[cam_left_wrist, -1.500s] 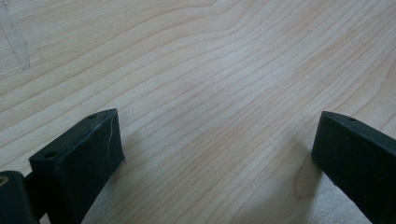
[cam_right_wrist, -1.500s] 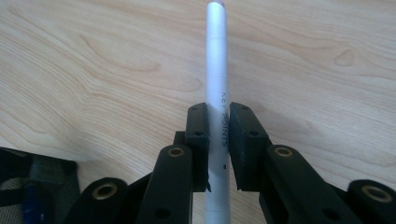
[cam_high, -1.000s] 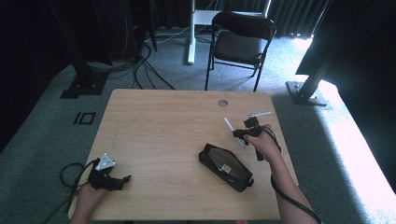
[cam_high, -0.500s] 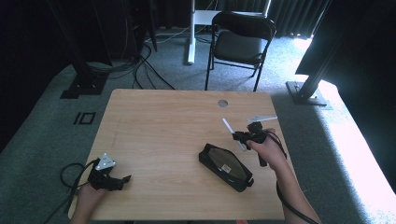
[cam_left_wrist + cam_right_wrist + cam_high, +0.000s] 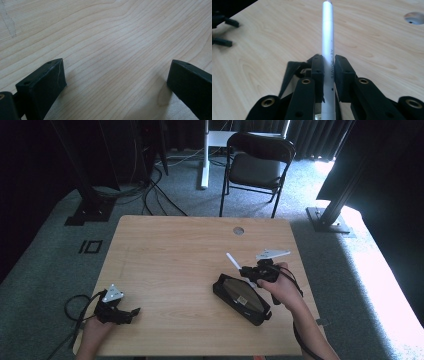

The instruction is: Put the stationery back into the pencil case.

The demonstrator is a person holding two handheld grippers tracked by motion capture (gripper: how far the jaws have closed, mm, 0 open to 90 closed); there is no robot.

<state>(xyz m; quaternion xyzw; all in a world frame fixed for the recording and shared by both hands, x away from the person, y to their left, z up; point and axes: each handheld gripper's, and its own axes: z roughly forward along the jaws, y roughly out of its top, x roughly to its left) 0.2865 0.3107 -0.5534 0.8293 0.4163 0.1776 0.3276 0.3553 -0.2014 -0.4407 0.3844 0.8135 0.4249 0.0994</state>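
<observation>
Right now my right gripper has its jaws clamped on the white pen, lifted just beside the open black case (stowing presumably left), while my left gripper idles, jaws wide over bare table.

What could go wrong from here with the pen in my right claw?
The right claw pinches the white pen near its lower end, so the long free end could pivot or slip if it bumps something. The open black case lies right beside that hand; a careless swing could knock it. The left claw rests open on the table, idle.
</observation>
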